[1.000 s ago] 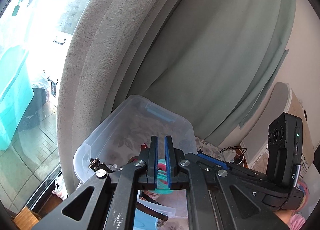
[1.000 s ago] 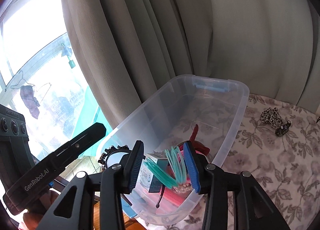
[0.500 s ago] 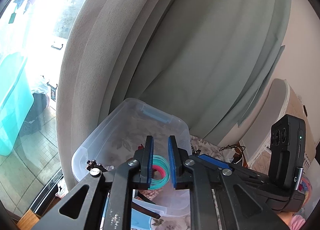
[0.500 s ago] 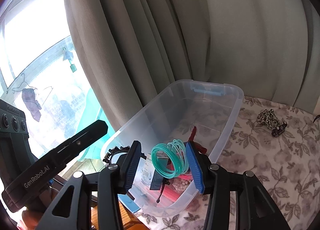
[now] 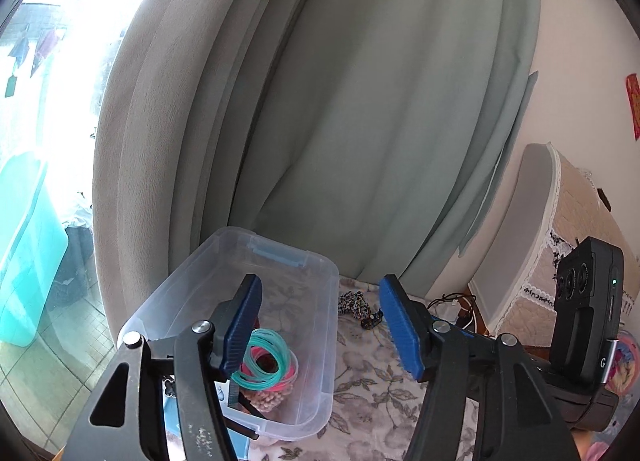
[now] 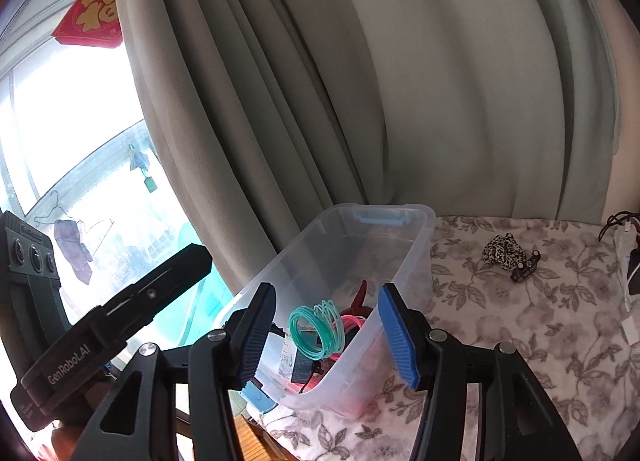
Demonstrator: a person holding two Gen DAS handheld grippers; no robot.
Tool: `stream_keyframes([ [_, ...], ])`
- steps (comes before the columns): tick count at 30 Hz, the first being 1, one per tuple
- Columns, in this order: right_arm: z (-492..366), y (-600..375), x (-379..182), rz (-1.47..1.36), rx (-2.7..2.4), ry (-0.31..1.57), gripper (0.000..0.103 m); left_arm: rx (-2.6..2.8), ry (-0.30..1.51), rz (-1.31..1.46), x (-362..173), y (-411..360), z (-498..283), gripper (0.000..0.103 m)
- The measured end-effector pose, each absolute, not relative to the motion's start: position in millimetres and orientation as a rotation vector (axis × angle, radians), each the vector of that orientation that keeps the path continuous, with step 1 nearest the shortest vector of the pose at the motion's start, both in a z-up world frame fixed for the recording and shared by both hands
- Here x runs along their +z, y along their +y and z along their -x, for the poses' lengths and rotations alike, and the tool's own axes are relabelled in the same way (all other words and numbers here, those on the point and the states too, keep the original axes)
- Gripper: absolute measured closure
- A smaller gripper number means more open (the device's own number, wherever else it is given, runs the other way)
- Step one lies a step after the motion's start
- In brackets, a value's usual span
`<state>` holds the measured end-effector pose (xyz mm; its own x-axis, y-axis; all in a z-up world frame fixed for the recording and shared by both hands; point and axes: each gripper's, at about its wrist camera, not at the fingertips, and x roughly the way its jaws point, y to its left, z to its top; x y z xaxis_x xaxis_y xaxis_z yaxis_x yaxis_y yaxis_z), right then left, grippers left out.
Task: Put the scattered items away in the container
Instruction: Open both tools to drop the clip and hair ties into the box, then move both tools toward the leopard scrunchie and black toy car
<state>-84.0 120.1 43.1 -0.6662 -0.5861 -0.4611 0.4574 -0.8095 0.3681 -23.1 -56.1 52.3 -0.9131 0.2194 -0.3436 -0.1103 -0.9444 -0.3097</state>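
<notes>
A floral-cloth tabletop (image 6: pixel 520 325) stands before grey curtains (image 6: pixel 400 81) and a bright window. Both the left tool (image 5: pixel 320 325) and the right tool (image 6: pixel 326 335) are spread wide and empty above the clear plastic container (image 6: pixel 420 253). Inside it rest teal and pink coiled bands (image 5: pixel 264 357); a leopard-print scrunchie (image 6: pixel 502 247) lies on the cloth, well apart.
</notes>
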Motion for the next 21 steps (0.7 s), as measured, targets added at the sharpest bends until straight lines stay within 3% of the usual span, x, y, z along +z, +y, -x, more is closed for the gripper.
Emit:
stream_keyframes([
  [11, 60, 212, 52, -0.665, -2.551, -0.457, 0.037, 2.777, -0.326, 0.584, 65, 25, 32, 0.033],
  [21, 65, 301, 24, -0.698, -2.720, -0.667, 0.029, 2.783, -0.080, 0.679, 39, 95, 54, 0.033],
])
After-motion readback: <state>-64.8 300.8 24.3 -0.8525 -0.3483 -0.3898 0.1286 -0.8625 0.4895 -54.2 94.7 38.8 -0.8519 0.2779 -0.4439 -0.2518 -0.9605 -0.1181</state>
